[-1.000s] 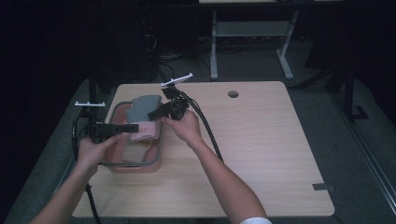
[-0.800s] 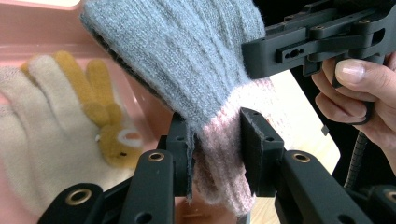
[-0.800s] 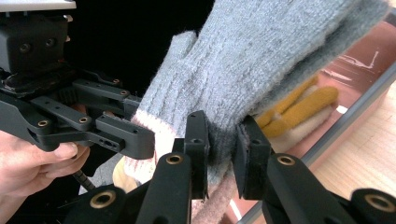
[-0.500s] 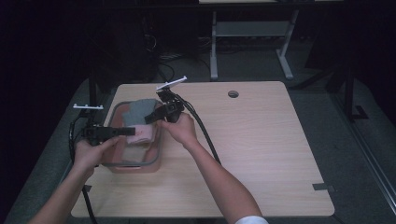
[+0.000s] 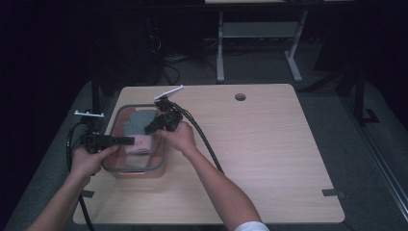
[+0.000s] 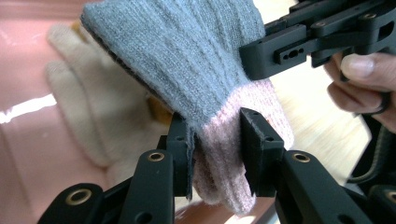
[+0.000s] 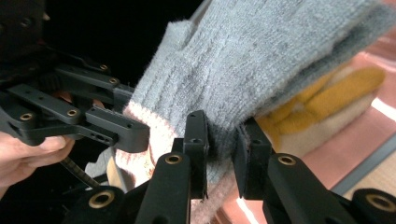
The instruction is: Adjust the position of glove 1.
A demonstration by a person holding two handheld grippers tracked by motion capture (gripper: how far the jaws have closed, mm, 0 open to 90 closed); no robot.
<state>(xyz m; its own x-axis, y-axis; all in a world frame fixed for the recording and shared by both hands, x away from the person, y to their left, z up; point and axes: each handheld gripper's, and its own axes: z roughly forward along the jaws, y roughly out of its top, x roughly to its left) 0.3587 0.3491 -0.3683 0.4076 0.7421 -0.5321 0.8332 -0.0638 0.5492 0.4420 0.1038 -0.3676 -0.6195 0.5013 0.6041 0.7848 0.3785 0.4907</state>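
A grey knitted glove point(image 6: 187, 60) with a pink cuff hangs over the pink bin point(image 5: 115, 169) at the table's point(image 5: 269, 159) left, pinched from both sides — the left gripper point(image 6: 215, 156) clamps the cuff, the right gripper point(image 7: 223, 154) clamps the grey knit beside it. It looks like a lift-out or a straightening step; next, both should probably rise together, evenly. A cream glove point(image 6: 88, 116) and a yellow-fingered one point(image 7: 322, 93) lie beneath — they could snag.
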